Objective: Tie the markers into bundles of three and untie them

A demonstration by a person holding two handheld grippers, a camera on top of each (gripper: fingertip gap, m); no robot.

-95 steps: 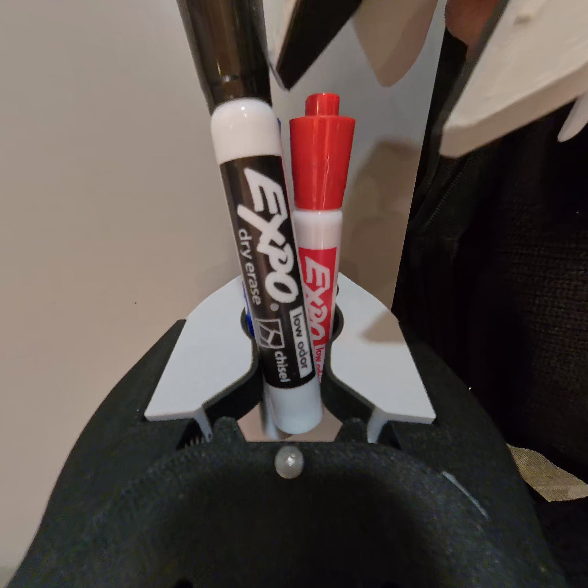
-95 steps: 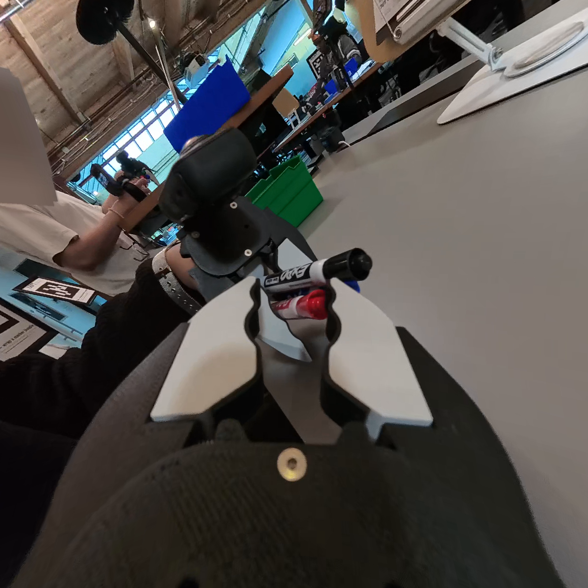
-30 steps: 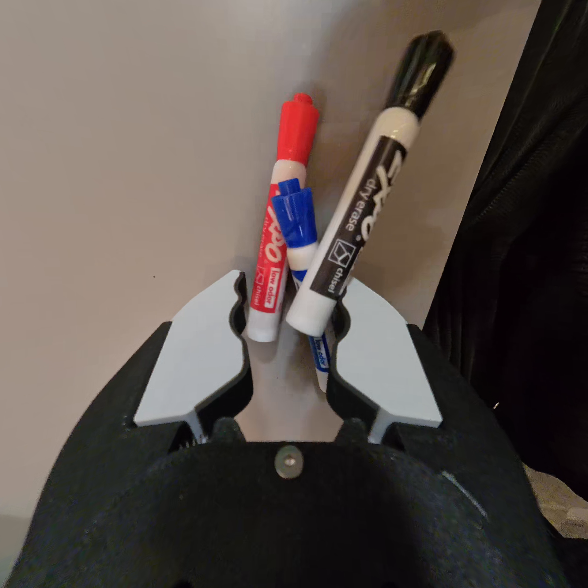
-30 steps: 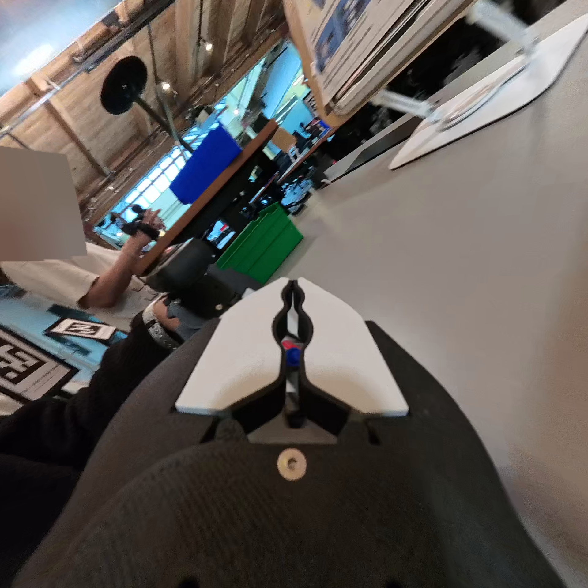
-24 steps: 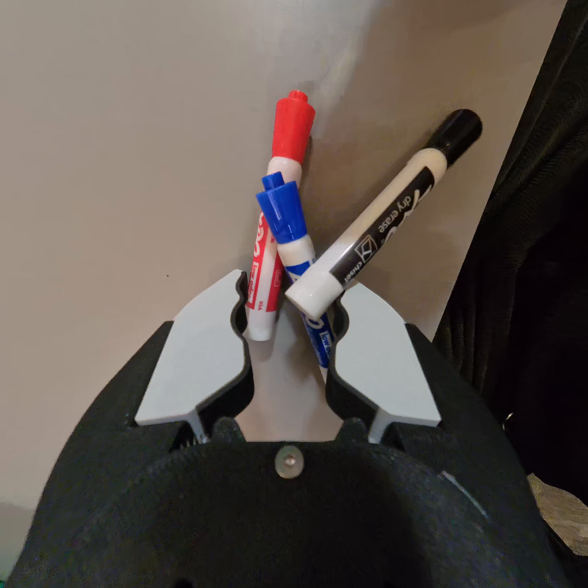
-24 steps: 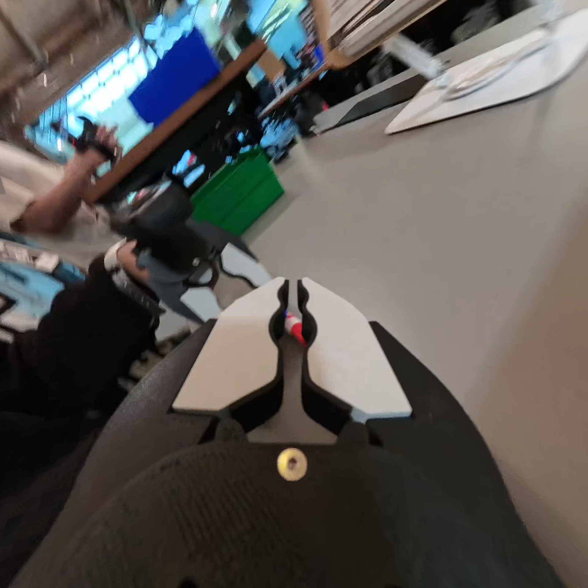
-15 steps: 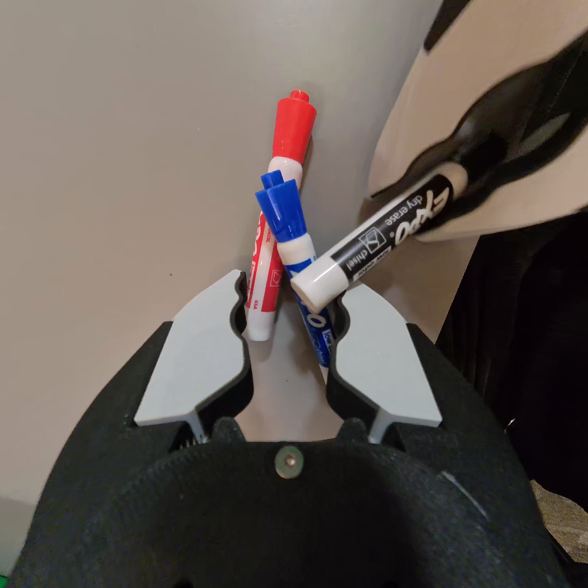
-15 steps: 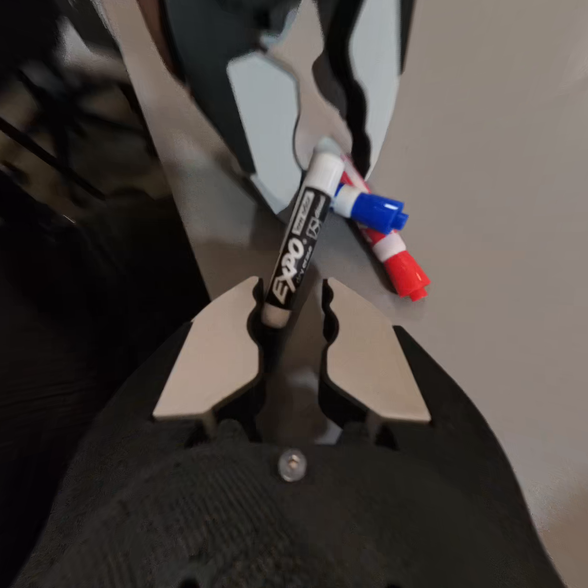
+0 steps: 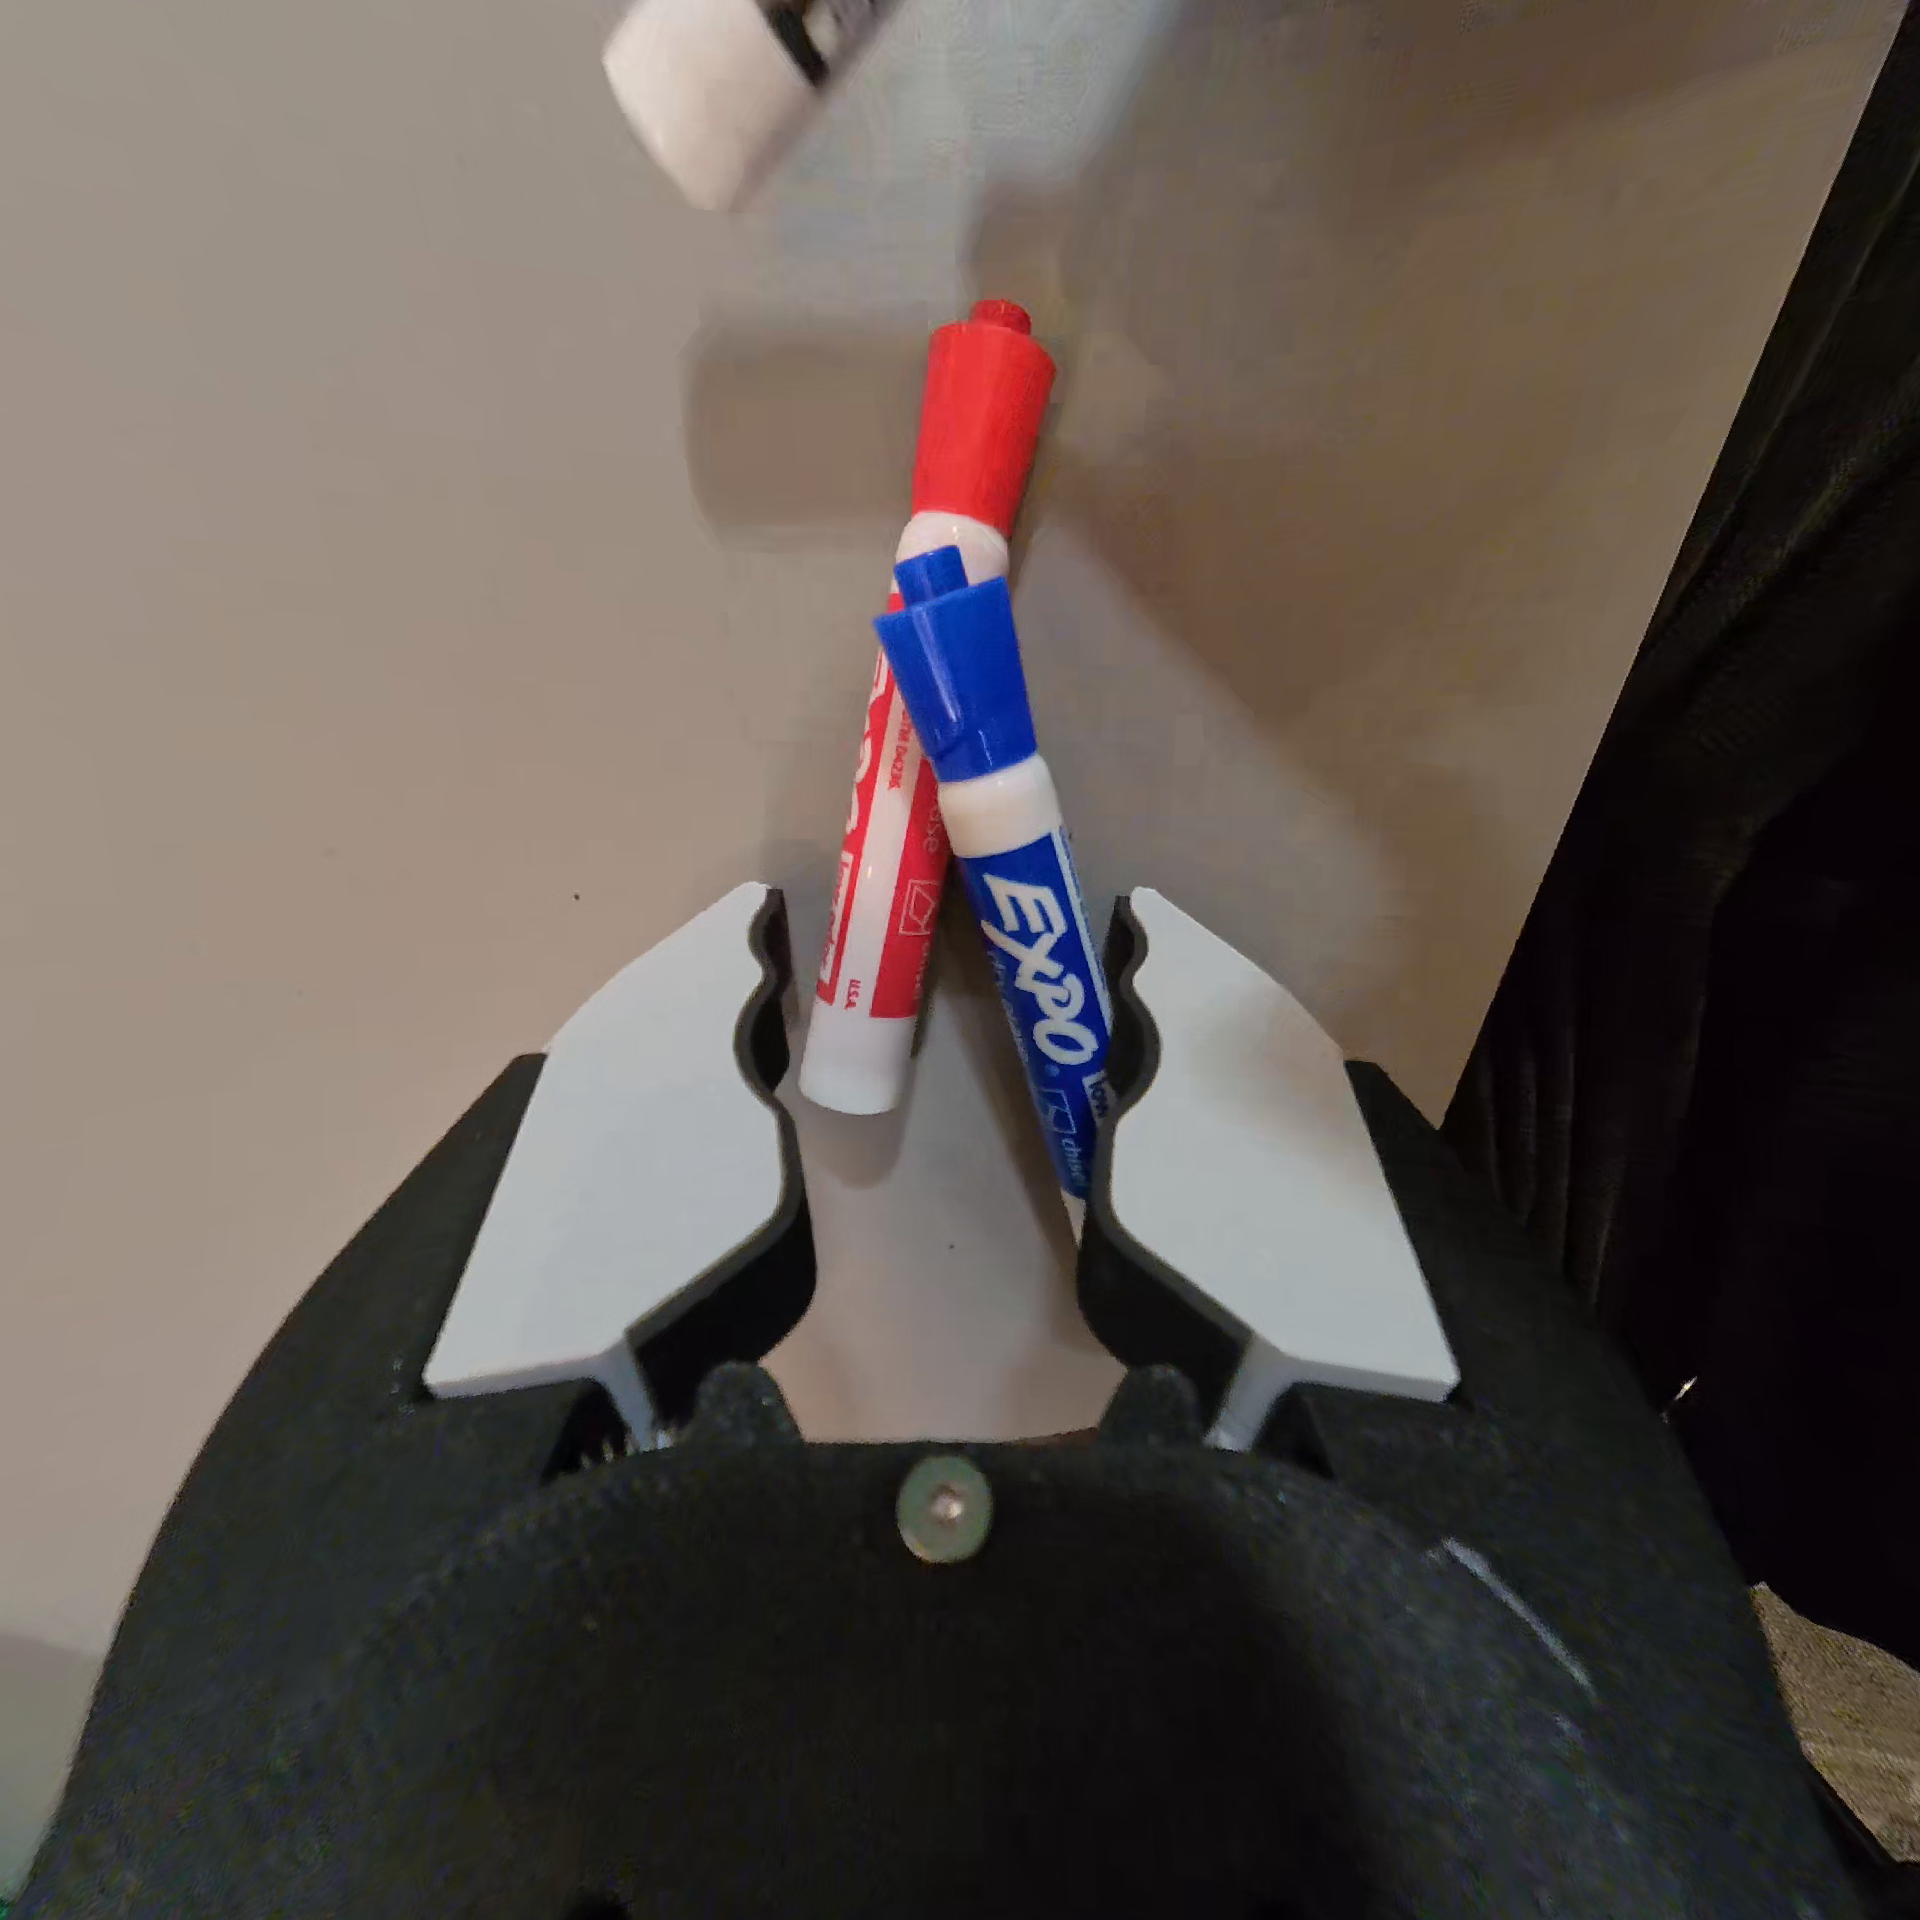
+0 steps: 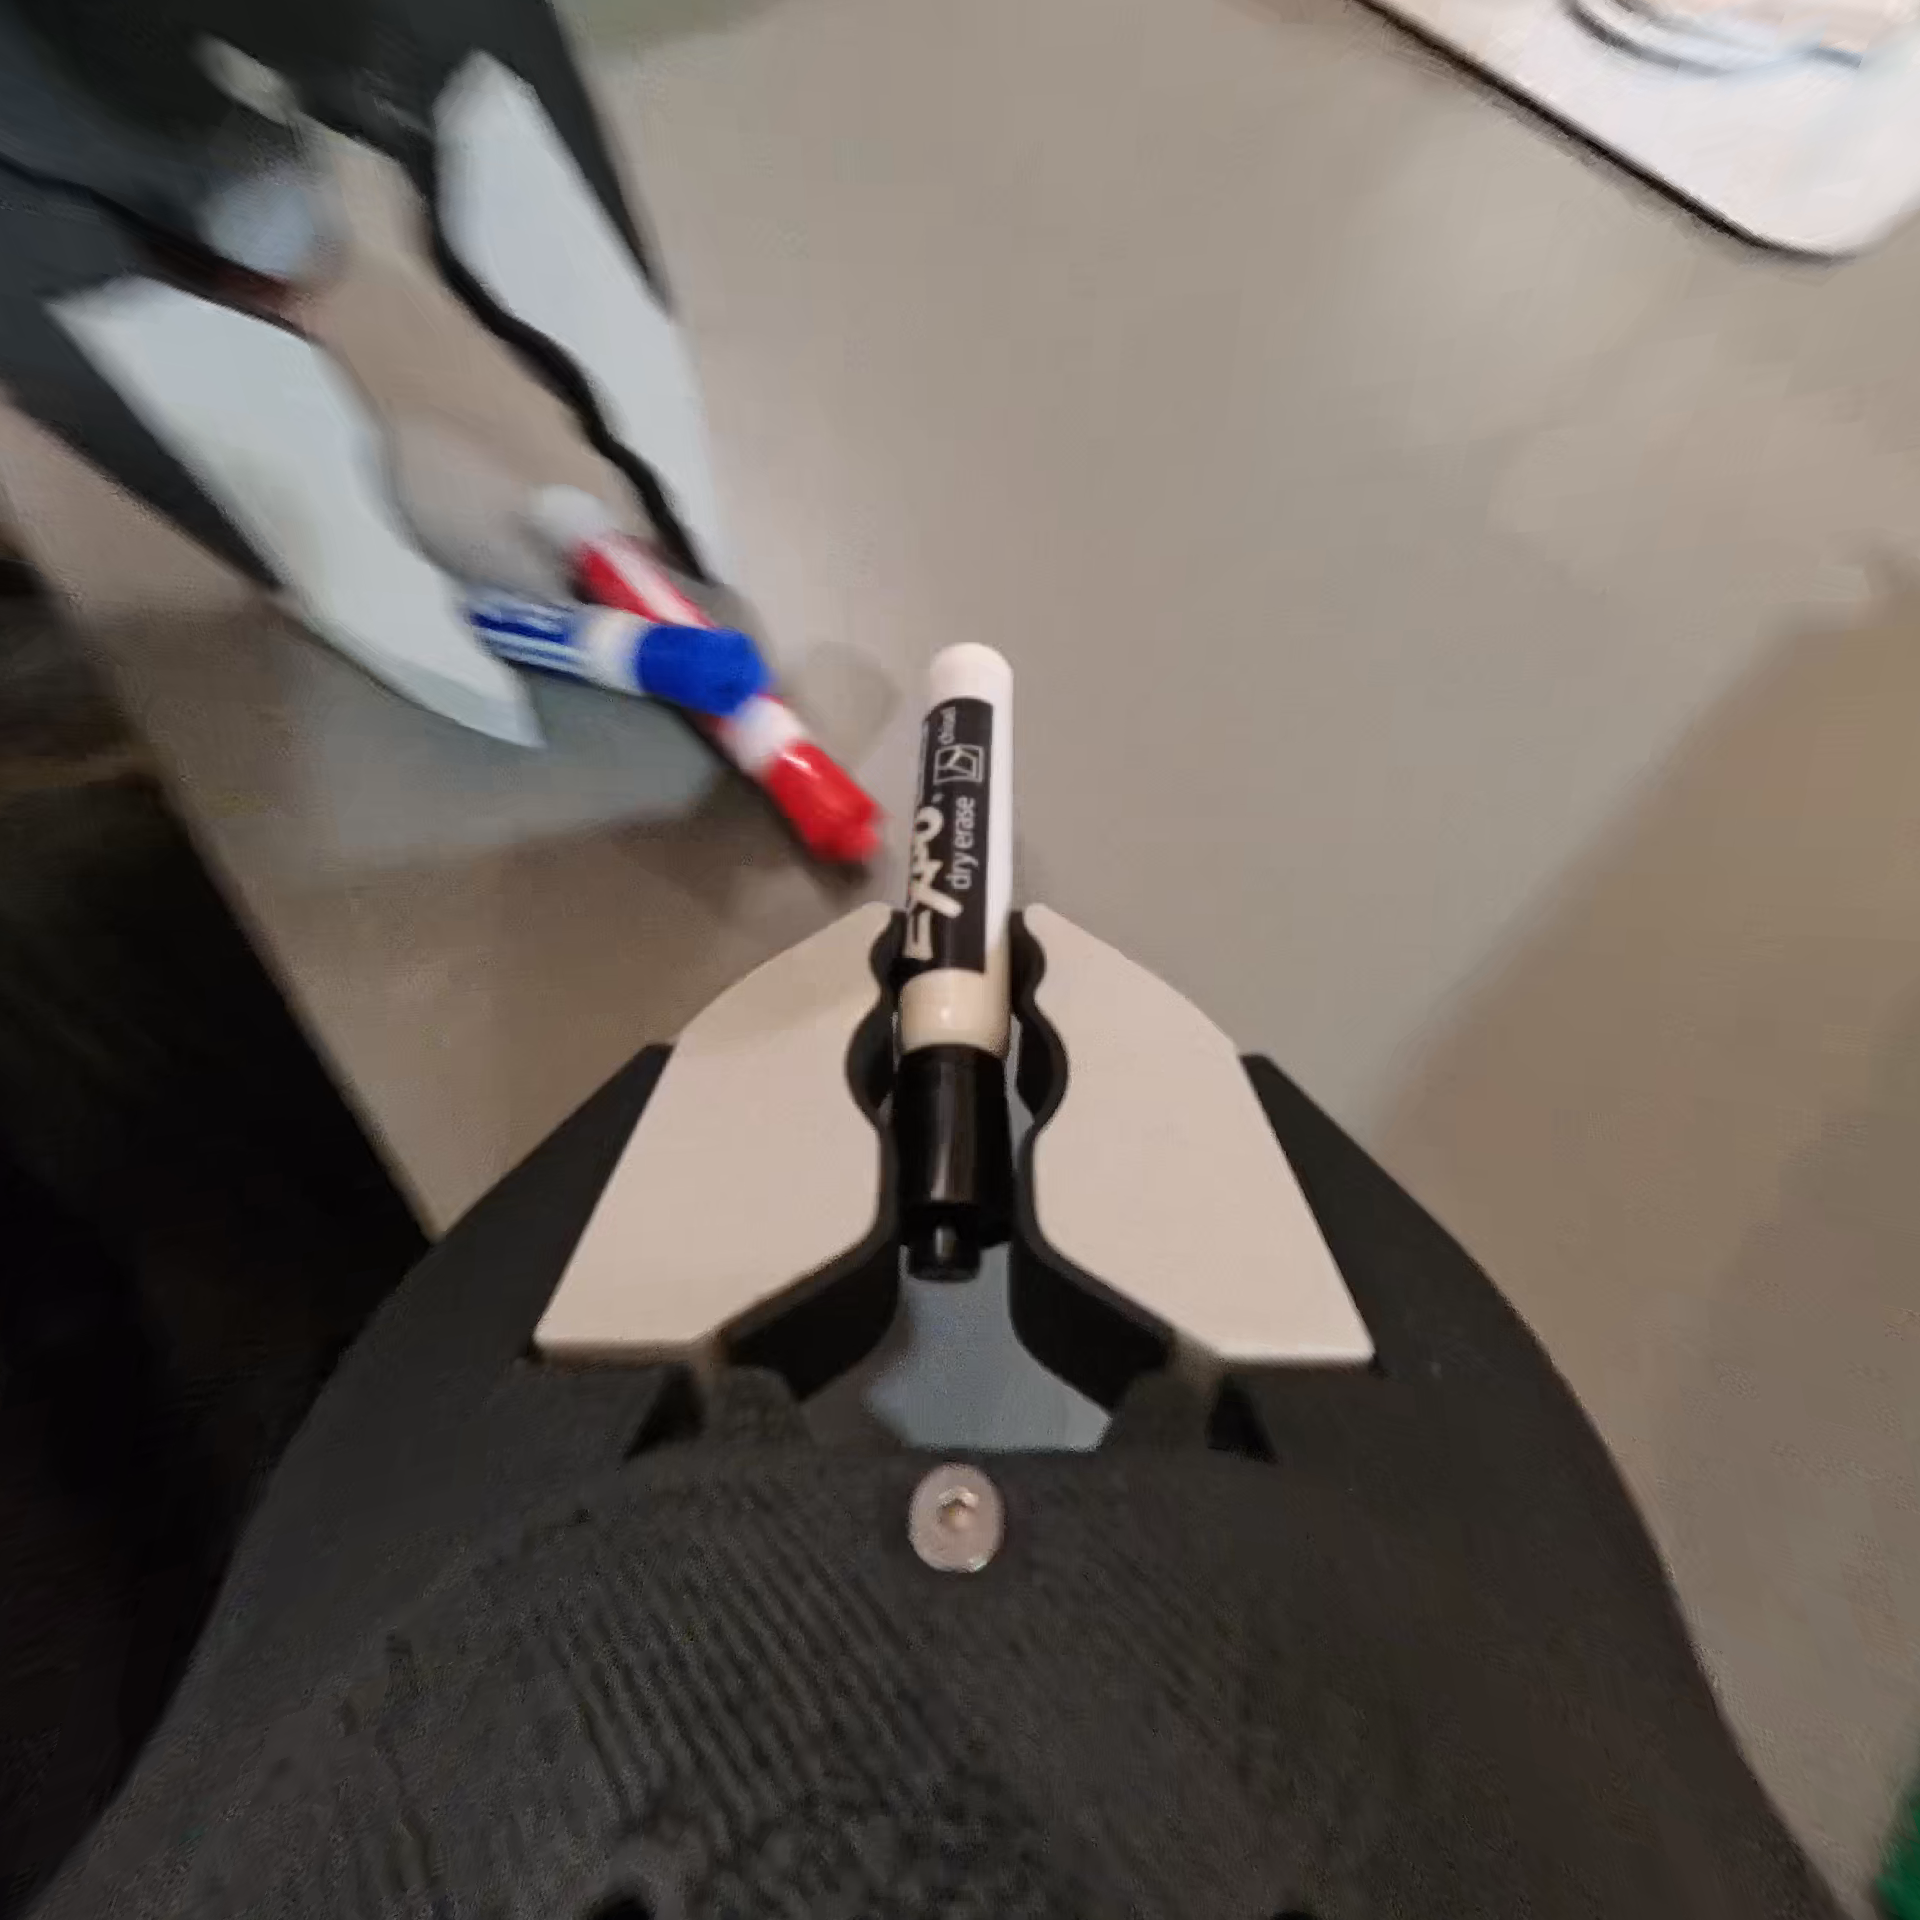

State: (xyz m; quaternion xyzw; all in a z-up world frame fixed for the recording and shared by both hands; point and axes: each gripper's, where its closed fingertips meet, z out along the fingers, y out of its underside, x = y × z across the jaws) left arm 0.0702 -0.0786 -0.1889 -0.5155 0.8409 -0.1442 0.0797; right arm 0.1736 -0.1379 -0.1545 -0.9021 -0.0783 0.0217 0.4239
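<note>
A red marker [image 9: 940,665] and a blue marker [image 9: 1013,883] lie crossed on the grey table, loose, their ends between the fingers of my open left gripper [image 9: 943,914]. The blue one crosses over the red one. My right gripper [image 10: 951,925] is shut on the black marker [image 10: 961,831], gripping near its black cap, white end pointing away, above the table. That white end [image 9: 717,94] shows blurred at the top of the left wrist view. In the right wrist view the red marker [image 10: 805,790] and blue marker [image 10: 644,649] lie to the left, next to the left gripper's fingers [image 10: 343,520].
The grey table [image 10: 1351,623] stretches to the right. A white flat base [image 10: 1714,114] sits at the far top right. A person's dark clothing [image 9: 1714,831] borders the table edge on the right of the left wrist view. Across from one pair of fingers to the other is roughly 12 cm.
My right gripper closed on the black marker and lifted it away from the other two. The red and blue markers stay on the table between the left fingers, which remain open.
</note>
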